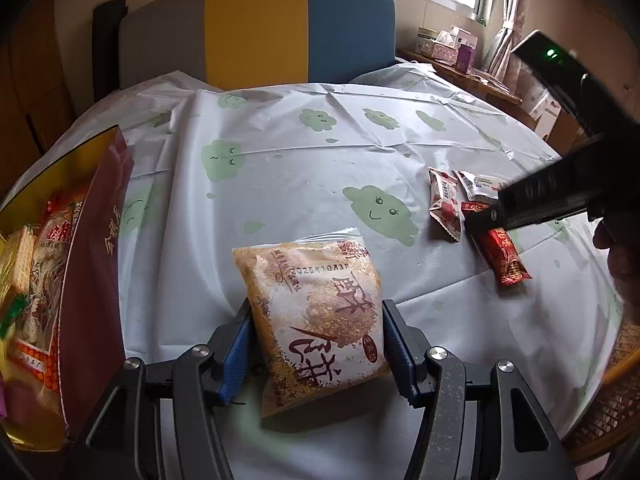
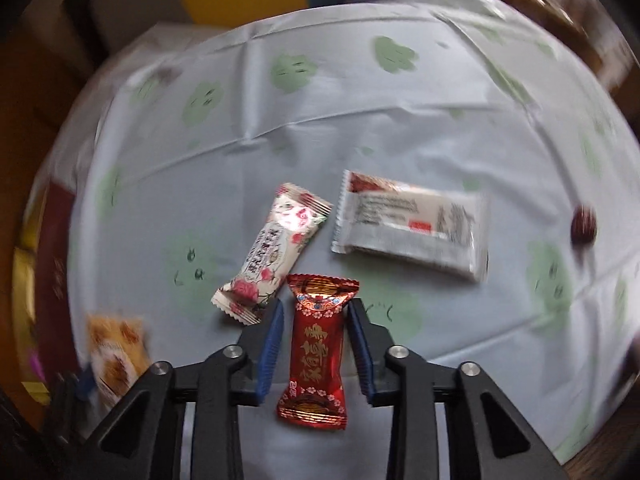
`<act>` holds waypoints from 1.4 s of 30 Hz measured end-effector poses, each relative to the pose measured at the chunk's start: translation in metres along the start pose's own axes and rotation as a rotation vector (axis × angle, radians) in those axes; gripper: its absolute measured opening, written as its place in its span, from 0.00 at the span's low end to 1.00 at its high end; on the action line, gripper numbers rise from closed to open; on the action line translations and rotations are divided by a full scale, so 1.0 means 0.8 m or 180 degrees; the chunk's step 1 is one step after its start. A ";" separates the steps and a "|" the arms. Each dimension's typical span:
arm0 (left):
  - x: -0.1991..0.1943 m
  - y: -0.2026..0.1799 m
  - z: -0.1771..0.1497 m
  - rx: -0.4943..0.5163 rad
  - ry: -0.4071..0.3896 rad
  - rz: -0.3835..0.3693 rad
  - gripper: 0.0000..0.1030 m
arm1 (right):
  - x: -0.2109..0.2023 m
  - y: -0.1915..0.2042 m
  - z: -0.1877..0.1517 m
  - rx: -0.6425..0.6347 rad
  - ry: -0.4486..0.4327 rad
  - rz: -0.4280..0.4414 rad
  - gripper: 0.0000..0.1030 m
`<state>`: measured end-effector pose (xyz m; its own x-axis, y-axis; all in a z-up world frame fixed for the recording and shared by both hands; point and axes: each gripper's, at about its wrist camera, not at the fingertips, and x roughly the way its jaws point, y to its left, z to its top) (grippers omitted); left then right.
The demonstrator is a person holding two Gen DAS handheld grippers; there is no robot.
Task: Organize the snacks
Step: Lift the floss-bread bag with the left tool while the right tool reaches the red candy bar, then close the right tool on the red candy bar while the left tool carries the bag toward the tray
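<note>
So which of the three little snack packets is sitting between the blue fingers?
The shiny red packet with gold writing. The flowery one and the silvery-white one lie farther off on the tablecloth.

left gripper (image 1: 316,344): angled down, blue pads pressed on both sides of a packet | right gripper (image 2: 314,340): pointing steeply down, jaws part-closed, straddling a wrapper, pads apart from it

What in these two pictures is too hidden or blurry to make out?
- Red box, left wrist view: cut by the picture edge, contents partly hidden.
- Silver packet, left wrist view: partly behind the right tongs.
- Dark round thing, right wrist view: blurred.
- Orange packet, right wrist view: smeared.
</note>
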<state>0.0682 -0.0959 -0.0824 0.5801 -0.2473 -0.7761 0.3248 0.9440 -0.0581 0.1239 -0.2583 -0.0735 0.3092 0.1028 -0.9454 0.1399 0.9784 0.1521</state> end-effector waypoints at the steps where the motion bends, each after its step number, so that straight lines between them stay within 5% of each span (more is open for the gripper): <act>1: 0.000 0.000 0.000 0.0003 -0.0005 0.0006 0.59 | 0.003 0.006 0.001 -0.0140 0.0071 -0.0068 0.30; 12: 0.000 0.000 0.002 -0.0008 0.0020 0.0002 0.58 | 0.019 0.044 -0.001 -0.1101 0.0522 -0.0218 0.31; 19: 0.002 -0.003 0.004 -0.0013 0.0036 0.0051 0.58 | 0.008 0.031 -0.024 -0.1142 0.0234 -0.0056 0.31; 24: 0.004 -0.005 0.006 -0.0011 0.0085 0.0108 0.58 | 0.011 0.021 -0.020 -0.1115 0.0270 -0.0015 0.31; 42: -0.032 -0.010 0.001 -0.0012 0.0068 0.0076 0.57 | 0.016 0.048 -0.045 -0.1452 0.0114 -0.0270 0.30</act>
<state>0.0516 -0.0973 -0.0614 0.5716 -0.2201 -0.7904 0.3082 0.9504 -0.0417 0.0994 -0.2126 -0.0903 0.2808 0.0173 -0.9596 -0.2674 0.9617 -0.0609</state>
